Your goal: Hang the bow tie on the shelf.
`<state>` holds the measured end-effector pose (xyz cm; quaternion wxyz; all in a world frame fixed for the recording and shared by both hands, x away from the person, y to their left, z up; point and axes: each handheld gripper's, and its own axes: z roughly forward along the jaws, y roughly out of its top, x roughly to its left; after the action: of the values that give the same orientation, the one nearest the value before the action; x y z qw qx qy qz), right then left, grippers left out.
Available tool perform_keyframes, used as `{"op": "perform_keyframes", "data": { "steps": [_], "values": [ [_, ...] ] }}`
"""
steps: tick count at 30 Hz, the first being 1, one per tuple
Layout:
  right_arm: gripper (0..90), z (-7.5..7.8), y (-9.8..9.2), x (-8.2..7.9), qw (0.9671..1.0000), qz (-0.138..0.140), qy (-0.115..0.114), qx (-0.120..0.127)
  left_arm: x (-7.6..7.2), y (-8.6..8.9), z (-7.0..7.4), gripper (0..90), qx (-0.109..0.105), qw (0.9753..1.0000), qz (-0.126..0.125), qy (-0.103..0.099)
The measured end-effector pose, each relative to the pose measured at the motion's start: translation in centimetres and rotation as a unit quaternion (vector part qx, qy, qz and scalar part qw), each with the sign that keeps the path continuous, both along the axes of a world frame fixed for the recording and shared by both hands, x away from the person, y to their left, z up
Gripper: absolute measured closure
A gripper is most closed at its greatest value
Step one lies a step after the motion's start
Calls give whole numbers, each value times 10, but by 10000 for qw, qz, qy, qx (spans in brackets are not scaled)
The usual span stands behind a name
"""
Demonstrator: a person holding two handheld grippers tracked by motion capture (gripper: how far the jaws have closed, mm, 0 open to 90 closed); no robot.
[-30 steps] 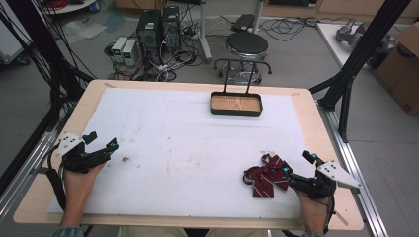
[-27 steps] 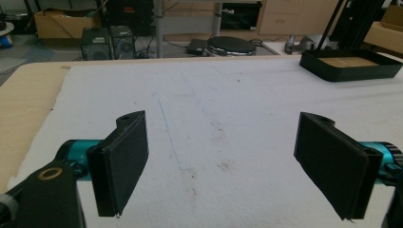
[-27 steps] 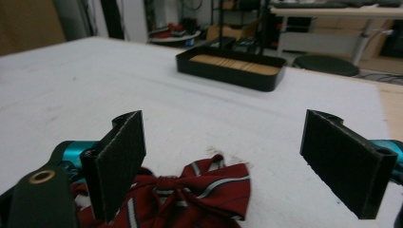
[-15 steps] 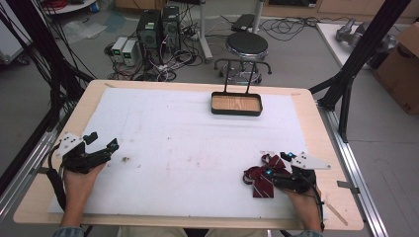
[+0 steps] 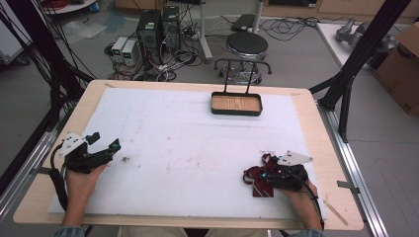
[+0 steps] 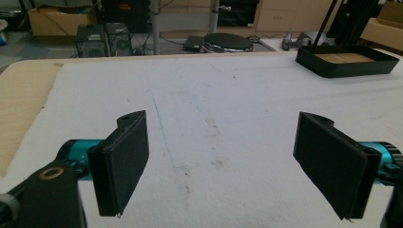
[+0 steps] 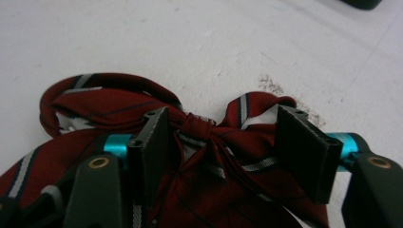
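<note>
A dark red tie (image 5: 259,189) with thin pale stripes lies bunched near the front right of the white mat (image 5: 188,143). My right gripper (image 5: 261,175) sits low over it and points left. In the right gripper view, the gripper (image 7: 232,142) is open, with its jaws on either side of the tie's knot (image 7: 197,127), and loops of the tie (image 7: 95,102) spread beyond the tips. My left gripper (image 5: 105,140) rests at the mat's front left, held by a hand. It is open (image 6: 233,166) with nothing between the jaws.
A black tray (image 5: 236,113) with a wooden floor and a wire handle stands at the mat's far edge, right of centre; it shows far right in the left gripper view (image 6: 342,70). Bare mat lies between the two grippers. A stool (image 5: 246,47) and computers stand on the floor beyond the table.
My right gripper has moved left from beside the tie onto it and now straddles the knot. The left gripper has stayed put.
</note>
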<state>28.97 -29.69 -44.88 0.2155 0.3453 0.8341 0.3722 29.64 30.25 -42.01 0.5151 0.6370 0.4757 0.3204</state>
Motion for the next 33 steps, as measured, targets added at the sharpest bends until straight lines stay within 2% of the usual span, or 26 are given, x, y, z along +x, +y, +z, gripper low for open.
{"op": "perform_keyframes", "data": {
  "steps": [6, 10, 13, 20, 24, 33],
  "values": [
    [566, -1, 2, 0, 9997, 189, 128, 24, 0, 0, 0, 198, 13, 10000, 28, 25],
    [652, 1, 2, 0, 9996, 197, 185, 42, 0, 0, -1, 198, 59, 10000, 18, 46],
    [694, 4, 3, -3, 9999, 151, -37, -6, 0, 0, -1, 198, 78, 10000, 33, 45],
    [700, 25, 1, -8, 9976, -97, -640, 258, 1, -1, -1, 199, 83, 9999, 24, 62],
    [700, 34, 1, -5, 9953, -272, -784, 503, 0, 0, -1, 199, 87, 9999, 22, 49],
    [701, 47, -1, 3, 9886, -781, -1145, 587, 1, -1, -1, 199, 85, 10000, 20, 48]
  ]
}}
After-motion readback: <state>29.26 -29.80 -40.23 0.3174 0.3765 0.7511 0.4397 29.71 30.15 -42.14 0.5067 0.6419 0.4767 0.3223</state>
